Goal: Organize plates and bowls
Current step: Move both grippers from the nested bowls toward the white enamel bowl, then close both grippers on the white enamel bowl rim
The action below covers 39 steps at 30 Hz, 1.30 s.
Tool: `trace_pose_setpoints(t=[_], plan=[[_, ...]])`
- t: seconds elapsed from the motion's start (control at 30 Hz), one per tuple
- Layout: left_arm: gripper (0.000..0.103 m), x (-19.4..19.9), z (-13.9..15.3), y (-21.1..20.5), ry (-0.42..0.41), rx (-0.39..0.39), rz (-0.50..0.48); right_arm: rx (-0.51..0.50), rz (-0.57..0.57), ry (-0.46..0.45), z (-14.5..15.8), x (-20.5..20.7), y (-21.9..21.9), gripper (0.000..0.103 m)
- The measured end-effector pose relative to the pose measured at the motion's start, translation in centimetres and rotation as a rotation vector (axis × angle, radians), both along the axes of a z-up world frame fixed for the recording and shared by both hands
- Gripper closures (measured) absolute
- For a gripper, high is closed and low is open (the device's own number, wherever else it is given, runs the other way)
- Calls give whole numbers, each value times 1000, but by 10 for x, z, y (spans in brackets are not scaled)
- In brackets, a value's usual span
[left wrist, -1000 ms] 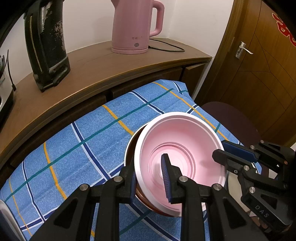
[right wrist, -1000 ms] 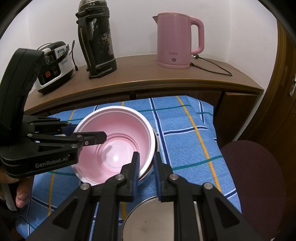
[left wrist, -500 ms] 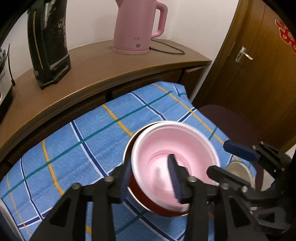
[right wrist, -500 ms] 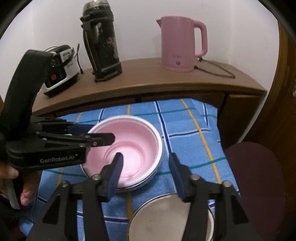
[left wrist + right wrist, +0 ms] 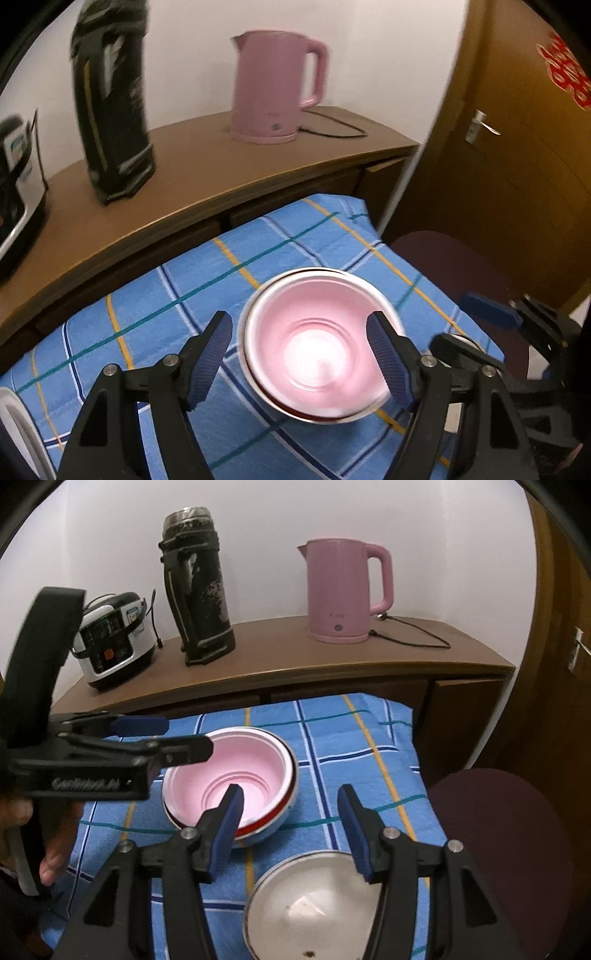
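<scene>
Between my left tongs' (image 5: 299, 354) wide-spread fingers sits one pink bowl (image 5: 236, 775), nested in one red bowl (image 5: 269, 821) mid-cloth (image 5: 369, 746); my right tongs (image 5: 290, 830) gape over one white bowl (image 5: 314, 904) at the near edge.

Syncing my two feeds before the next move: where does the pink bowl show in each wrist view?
Left wrist: pink bowl low centre, nested in a red-sided bowl, between the open left tool fingers.
Right wrist: pink bowl centre-left, behind the open right tool, left tool over its far-left rim.
Shared landmark: pink kettle on the wooden counter.
</scene>
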<state>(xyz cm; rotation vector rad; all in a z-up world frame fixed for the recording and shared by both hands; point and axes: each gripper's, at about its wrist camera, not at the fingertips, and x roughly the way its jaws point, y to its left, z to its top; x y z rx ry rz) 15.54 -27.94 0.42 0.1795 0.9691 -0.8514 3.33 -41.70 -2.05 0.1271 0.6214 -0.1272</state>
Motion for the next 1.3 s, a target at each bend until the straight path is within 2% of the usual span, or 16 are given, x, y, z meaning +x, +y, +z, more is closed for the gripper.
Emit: trace_pose_setpoints(t=[0.13,0.3,0.47,0.6,0.67,0.7,0.73,0.8,1.03,1.13,1.3], plan=[[26,-21,10,-11,-25,6,-58,-8,-26,2,0,-14,-8,49],[26,-44,11,-20,-5,14,-111,-16,-64,17,-6,-35,-19,49],[26,-69,17,-26,-21,13,-169,-24,-99,43,-13,-56,-30,49],[26,-88,13,-33,5,12,-239,-10,-120,66,-22,-70,-40,54],[44,-97,10,-36,12,20,-269,0,-122,75,-26,-75,-43,63],[62,-101,8,-38,21,29,-284,8,-121,82,-29,-77,-44,66],[66,-105,4,-40,41,35,-299,13,-120,87,-31,-79,-43,67],[66,-108,-2,-41,71,36,-308,26,-111,96,-35,-82,-43,68],[66,-102,-13,-42,83,50,-264,56,-110,102,-45,-85,-43,71],[66,-102,-23,-44,129,51,-274,68,-99,112,-49,-81,-42,73],[66,-106,-33,-49,150,53,-286,84,-88,121,-57,-78,-39,86]])
